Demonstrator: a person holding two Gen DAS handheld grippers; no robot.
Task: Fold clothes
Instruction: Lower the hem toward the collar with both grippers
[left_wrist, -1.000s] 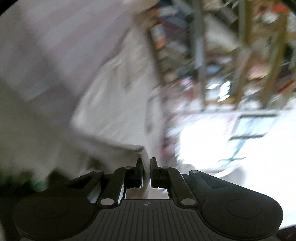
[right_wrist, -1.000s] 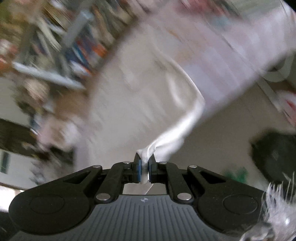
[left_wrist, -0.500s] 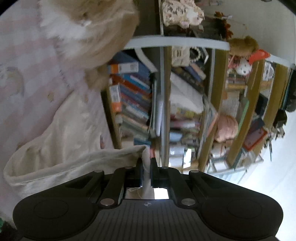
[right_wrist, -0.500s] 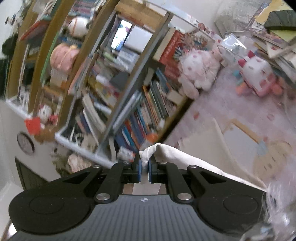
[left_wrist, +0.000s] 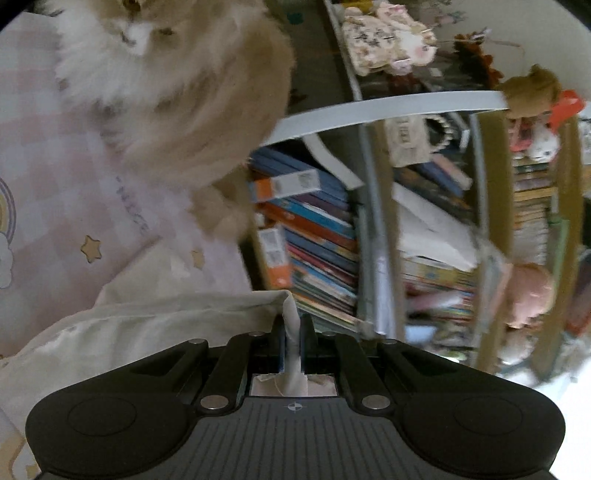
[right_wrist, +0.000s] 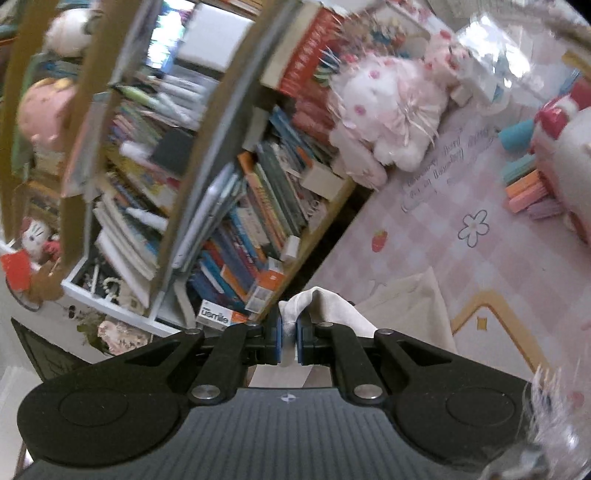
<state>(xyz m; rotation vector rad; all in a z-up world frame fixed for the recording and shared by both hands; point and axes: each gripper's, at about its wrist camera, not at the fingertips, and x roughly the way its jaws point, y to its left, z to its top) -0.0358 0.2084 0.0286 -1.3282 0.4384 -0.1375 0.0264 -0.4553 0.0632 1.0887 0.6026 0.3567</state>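
- Right now both grippers are pinching the same cream garment (left_wrist: 155, 325): the left gripper (left_wrist: 293, 328) has its jaws closed on a narrow tab of cloth at the lower centre of its frame, and the right gripper (right_wrist: 289, 330) has its jaws closed on a bunched corner at the lower centre of its own.
- From the left grip the garment runs away to the lower left and sags onto the pink checked bed cover (left_wrist: 55, 192); from the right grip it drops to the lower right, where a flat cream panel lies on the same cover.
- To my eye the step in hand is carrying two held corners over for a fold. Doing it well means keeping both grips level and the cloth between them taut, so that the edge lands straight and not twisted.
- The holds look shallow, mostly hem, so a sharp tug could pull the cloth free.
- A fluffy cat (left_wrist: 173, 85) sits in the upper left of the left view, on the cover, close to the cloth; it could step onto the fold.
- The bookshelf (right_wrist: 221, 206) fills the middle and left of the right view, just past the edge of the bed.
- Plush toys (right_wrist: 388, 107) crowd the upper right, so open room lies mainly over the pink cover towards the lower right.
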